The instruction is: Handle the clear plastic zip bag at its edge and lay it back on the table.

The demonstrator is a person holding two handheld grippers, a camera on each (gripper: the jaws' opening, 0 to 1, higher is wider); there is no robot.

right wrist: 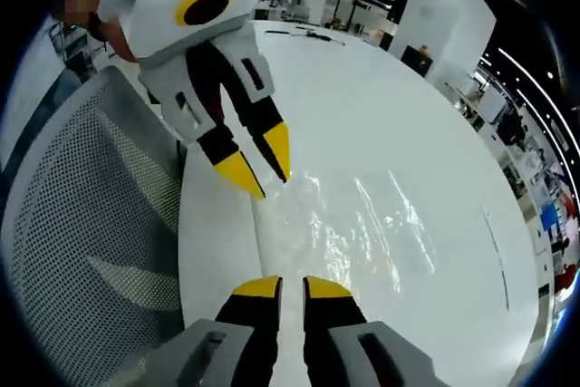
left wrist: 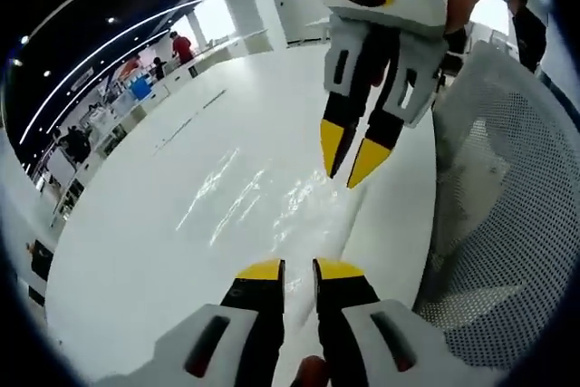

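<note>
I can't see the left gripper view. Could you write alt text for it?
Two yellow-tipped grippers face each other over a clear plastic zip bag lying on a white table: the left gripper rises from the bottom edge at the bag's near edge, fingers slightly apart, and the right gripper reaches down from the top. A white mesh chair back stands at the right.

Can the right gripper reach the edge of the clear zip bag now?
Probably yes: the right gripper sits just before the clear zip bag on the table, with nothing between them.
</note>
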